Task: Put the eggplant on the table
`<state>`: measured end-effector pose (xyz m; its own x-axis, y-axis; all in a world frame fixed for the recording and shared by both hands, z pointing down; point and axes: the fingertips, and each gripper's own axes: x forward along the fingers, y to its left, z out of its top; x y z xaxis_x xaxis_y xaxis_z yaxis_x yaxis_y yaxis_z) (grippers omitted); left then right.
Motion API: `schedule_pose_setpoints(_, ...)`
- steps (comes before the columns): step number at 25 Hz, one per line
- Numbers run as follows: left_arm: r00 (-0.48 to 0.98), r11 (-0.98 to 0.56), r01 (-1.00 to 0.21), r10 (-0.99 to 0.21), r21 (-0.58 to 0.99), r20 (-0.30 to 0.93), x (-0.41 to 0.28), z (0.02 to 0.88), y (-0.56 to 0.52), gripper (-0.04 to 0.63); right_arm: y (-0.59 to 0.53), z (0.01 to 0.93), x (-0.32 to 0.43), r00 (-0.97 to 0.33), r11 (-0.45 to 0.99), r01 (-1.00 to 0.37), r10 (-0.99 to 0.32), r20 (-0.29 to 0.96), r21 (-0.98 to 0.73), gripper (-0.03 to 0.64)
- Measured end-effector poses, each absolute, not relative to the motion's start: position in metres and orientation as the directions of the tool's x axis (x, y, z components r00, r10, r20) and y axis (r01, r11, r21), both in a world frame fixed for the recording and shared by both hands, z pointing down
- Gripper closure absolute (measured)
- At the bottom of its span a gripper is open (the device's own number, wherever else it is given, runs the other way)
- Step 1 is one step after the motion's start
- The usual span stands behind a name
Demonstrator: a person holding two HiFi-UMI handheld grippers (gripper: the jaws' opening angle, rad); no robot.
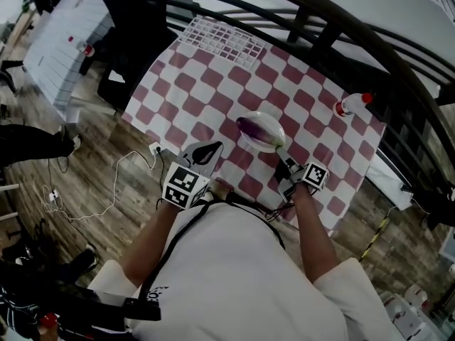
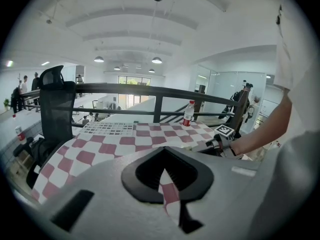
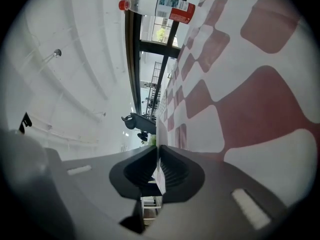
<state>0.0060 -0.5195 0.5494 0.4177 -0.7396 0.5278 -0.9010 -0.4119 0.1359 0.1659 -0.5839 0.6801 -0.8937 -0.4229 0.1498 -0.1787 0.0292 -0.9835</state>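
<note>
A purple eggplant [image 1: 257, 128] lies on a white plate [image 1: 272, 119] over the near part of the red-and-white checked table [image 1: 213, 84]. My right gripper [image 1: 283, 155] is shut on the plate's near rim. In the right gripper view that rim shows as a thin white edge [image 3: 159, 159] pinched between the pads, with the table turned on its side. My left gripper [image 1: 206, 151] hovers at the table's near edge, left of the plate. Its jaws are shut with nothing in them, tips [image 2: 162, 153] meeting.
A water bottle [image 1: 352, 104] with a red cap stands at the table's right side. A white grid rack [image 1: 220, 38] lies at the far end. A black office chair [image 1: 135, 20] stands at the far left corner. A dark railing [image 1: 370, 34] runs behind the table.
</note>
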Motion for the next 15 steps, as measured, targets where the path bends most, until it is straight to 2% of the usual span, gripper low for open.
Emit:
schedule_pose_setpoints(11, 0.405, -0.400, -0.907, -0.736, 0.135, 0.542, 0.010, 0.552, -0.519, 0.594, -0.605, 0.705, 0.153, -0.906, 0.039, -0.188, -0.393, 0.158, -0.981, 0.586)
schedule_pose_setpoints(15, 0.396, -0.389, -0.911, -0.740, 0.135, 0.543, 0.009, 0.553, -0.519, 0.594, -0.607, 0.719, 0.154, -0.898, 0.007, -0.223, -0.390, 0.203, -0.975, 0.586)
